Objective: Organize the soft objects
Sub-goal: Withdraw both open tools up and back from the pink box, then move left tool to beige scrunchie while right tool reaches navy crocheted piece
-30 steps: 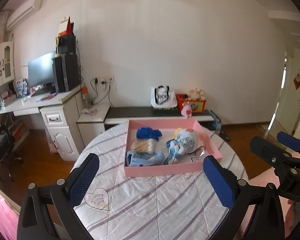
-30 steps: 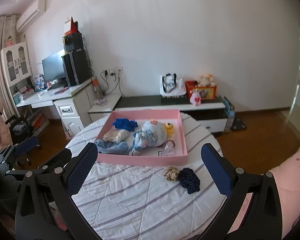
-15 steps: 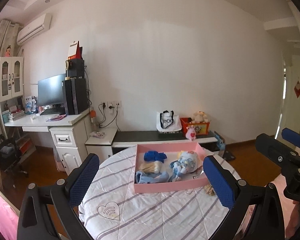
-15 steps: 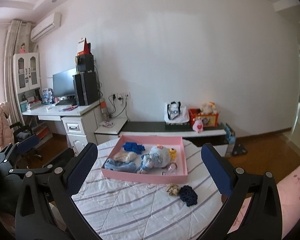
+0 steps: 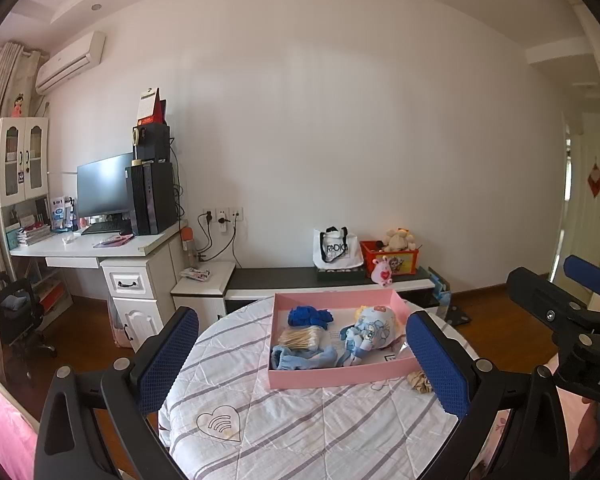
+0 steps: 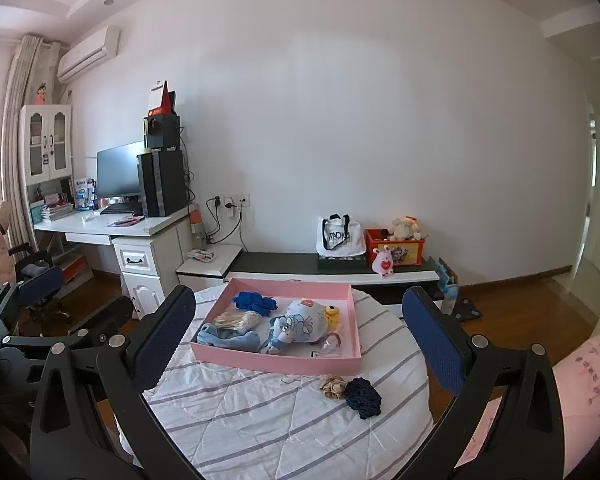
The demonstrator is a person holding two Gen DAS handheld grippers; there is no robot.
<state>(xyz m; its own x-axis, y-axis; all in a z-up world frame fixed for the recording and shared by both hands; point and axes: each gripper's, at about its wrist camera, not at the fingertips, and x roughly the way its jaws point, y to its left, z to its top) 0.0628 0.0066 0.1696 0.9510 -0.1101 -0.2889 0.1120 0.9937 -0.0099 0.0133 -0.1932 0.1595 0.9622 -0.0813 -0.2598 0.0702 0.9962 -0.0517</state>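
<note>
Right wrist view: the right claw gapes wide, empty, above the bench. The left claw is likewise wide and empty. Mid-frame sits the pink tray with soft toys; beige scrunchie and navy scrunchie lie below it.

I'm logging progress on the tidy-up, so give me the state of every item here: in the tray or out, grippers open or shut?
Left gripper: open, empty.
Right gripper: open, empty.
Pink tray: on the table, uncovered.
Blue plush doll: lying in the tray.
Royal blue knit piece: in the tray.
Light blue cloth: in the tray.
Beige scrunchie: outside the tray, on the table.
Navy knit piece: outside the tray, beside the scrunchie.
</note>
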